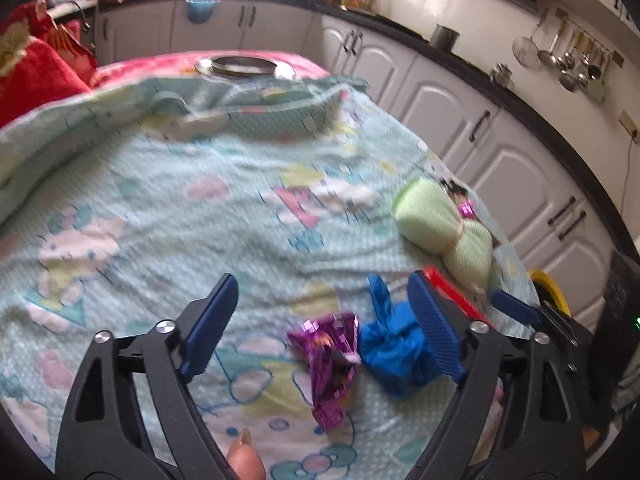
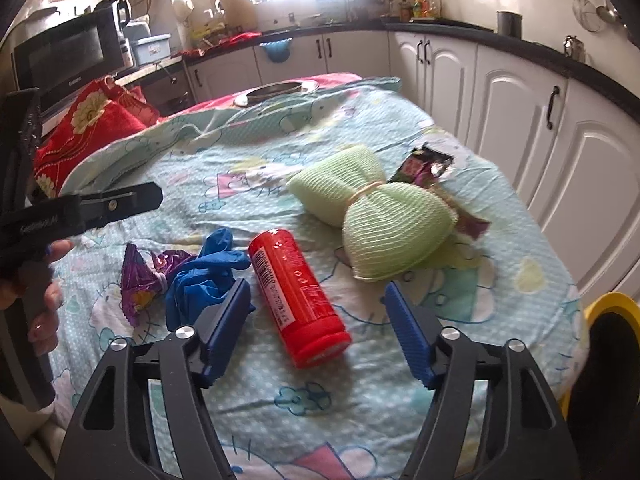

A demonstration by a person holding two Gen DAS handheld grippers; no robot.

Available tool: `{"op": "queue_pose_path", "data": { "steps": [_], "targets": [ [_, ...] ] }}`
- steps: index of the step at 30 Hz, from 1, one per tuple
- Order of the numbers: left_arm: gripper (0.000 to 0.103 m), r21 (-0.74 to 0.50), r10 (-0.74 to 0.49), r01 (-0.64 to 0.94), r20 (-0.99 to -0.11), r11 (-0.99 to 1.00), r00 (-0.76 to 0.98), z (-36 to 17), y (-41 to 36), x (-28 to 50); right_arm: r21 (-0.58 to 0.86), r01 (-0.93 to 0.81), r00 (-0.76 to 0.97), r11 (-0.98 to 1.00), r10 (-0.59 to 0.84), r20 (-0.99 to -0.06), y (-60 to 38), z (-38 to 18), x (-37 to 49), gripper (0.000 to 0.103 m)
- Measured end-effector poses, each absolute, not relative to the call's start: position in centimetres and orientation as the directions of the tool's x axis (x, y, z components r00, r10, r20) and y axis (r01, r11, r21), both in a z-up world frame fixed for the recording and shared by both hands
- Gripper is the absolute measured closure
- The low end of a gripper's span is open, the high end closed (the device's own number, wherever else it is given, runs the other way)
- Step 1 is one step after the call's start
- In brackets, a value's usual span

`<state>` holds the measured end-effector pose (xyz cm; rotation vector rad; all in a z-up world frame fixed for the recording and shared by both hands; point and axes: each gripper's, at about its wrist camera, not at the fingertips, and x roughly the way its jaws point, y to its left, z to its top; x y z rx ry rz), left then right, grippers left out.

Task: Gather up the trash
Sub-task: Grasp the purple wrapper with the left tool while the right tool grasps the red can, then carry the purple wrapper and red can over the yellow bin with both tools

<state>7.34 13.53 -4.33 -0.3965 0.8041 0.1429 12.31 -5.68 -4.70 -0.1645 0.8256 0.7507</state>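
Trash lies on a table with a pale blue cartoon cloth (image 1: 208,216). A purple foil wrapper (image 1: 332,364) and a crumpled blue glove (image 1: 394,346) lie between the open fingers of my left gripper (image 1: 320,328); the glove touches the right finger. My right gripper (image 2: 316,320) is open, its fingers on either side of a red can (image 2: 298,296) lying on its side. The wrapper (image 2: 140,280) and the glove (image 2: 204,280) lie left of the can. A green foam net bundle (image 2: 372,216) lies beyond it, with a dark wrapper (image 2: 424,164) behind it.
A yellow-rimmed bin (image 2: 612,320) stands at the table's right edge. A steel plate (image 2: 276,90) sits at the far end. A red cushion (image 2: 92,128) lies at the far left. White cabinets (image 2: 520,120) run along the right. A microwave (image 2: 68,56) stands at the back left.
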Motion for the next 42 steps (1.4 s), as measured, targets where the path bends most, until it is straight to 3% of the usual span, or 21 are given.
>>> {"op": "queue_pose_path", "data": {
  "steps": [3,11,16,21,25,42],
  "targets": [
    [0.036,-0.287,-0.039,-0.266,-0.744,0.92,0.667,-5.2,13.3,6.9,0.144,-0.669,0.42,0.729,0.531,-0.736,-5.0,-5.6,12.7,0.048],
    [0.043,-0.296,-0.083,-0.24,-0.77,0.924,0.632,-7.1,12.5,6.2,0.121,-0.691,0.407,0.713,0.522,-0.75,-4.0,-6.9,12.2,0.051],
    [0.057,-0.295,-0.098,-0.22,-0.774,0.93,0.625,-7.5,12.0,6.0,0.141,-0.676,0.409,0.724,0.527,-0.745,-4.6,-7.0,12.4,0.059],
    [0.078,-0.293,-0.105,-0.211,-0.778,0.932,0.619,-7.7,12.1,5.9,0.179,-0.659,0.399,0.731,0.541,-0.74,-5.2,-6.9,12.6,0.065],
    [0.081,-0.303,-0.114,-0.209,-0.777,0.93,0.62,-7.6,12.4,6.0,0.188,-0.652,0.404,0.735,0.546,-0.733,-5.8,-6.7,12.2,0.071],
    [0.082,-0.286,-0.083,-0.16,-0.681,0.945,0.728,-2.3,10.6,6.5,0.211,-0.653,0.448,0.727,0.596,-0.666,-9.2,-3.4,10.8,0.071]
  ]
}}
